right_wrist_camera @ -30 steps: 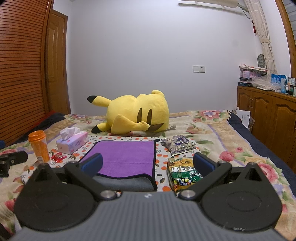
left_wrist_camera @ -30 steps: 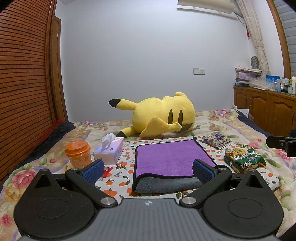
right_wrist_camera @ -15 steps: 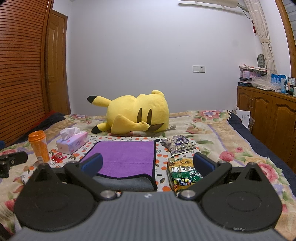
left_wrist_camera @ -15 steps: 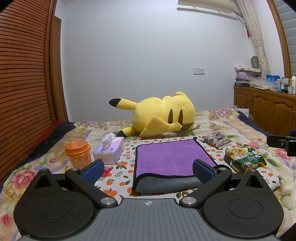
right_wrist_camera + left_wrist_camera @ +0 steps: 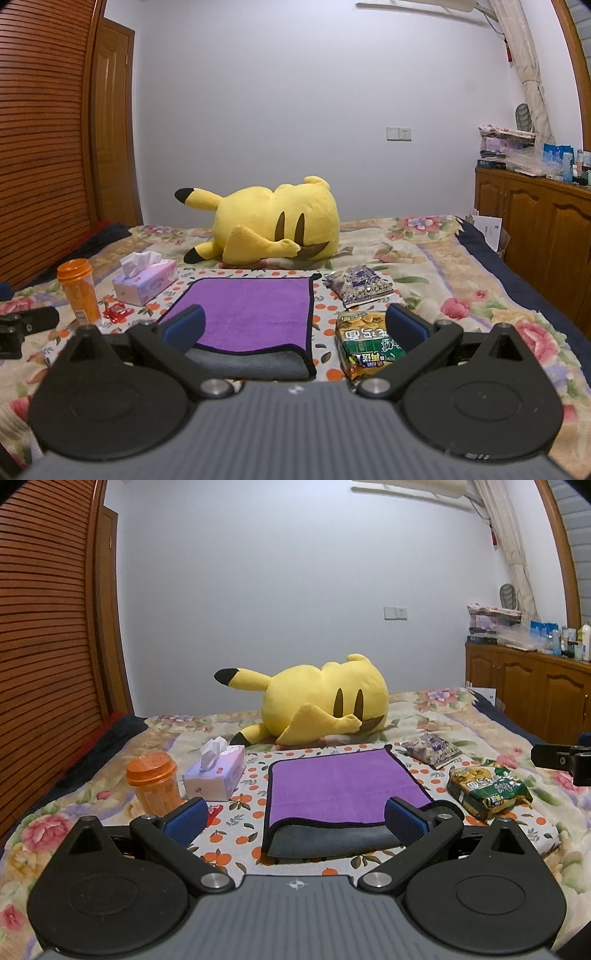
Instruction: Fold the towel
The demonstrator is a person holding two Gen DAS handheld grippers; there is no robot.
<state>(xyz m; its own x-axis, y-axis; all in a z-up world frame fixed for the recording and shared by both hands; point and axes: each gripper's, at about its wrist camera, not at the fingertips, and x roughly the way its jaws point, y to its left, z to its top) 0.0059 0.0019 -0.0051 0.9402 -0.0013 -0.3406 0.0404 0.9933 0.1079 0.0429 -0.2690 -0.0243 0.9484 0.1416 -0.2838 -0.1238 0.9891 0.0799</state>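
Note:
A purple towel (image 5: pixel 340 786) with a grey underside and black trim lies on the bed, folded over so the grey side shows along its near edge; it also shows in the right wrist view (image 5: pixel 255 314). My left gripper (image 5: pixel 295 818) is open and empty, held just short of the towel's near edge. My right gripper (image 5: pixel 295 326) is open and empty, to the right of the towel's near right corner. Each gripper's tip shows at the edge of the other's view.
A yellow plush toy (image 5: pixel 317 701) lies behind the towel. An orange cup (image 5: pixel 153 782), tissue box (image 5: pixel 216 771) and red wrapper (image 5: pixel 118 309) are left of it. A green snack bag (image 5: pixel 369 345) and purple packet (image 5: pixel 358 286) are right. A wooden cabinet (image 5: pixel 535 221) stands right.

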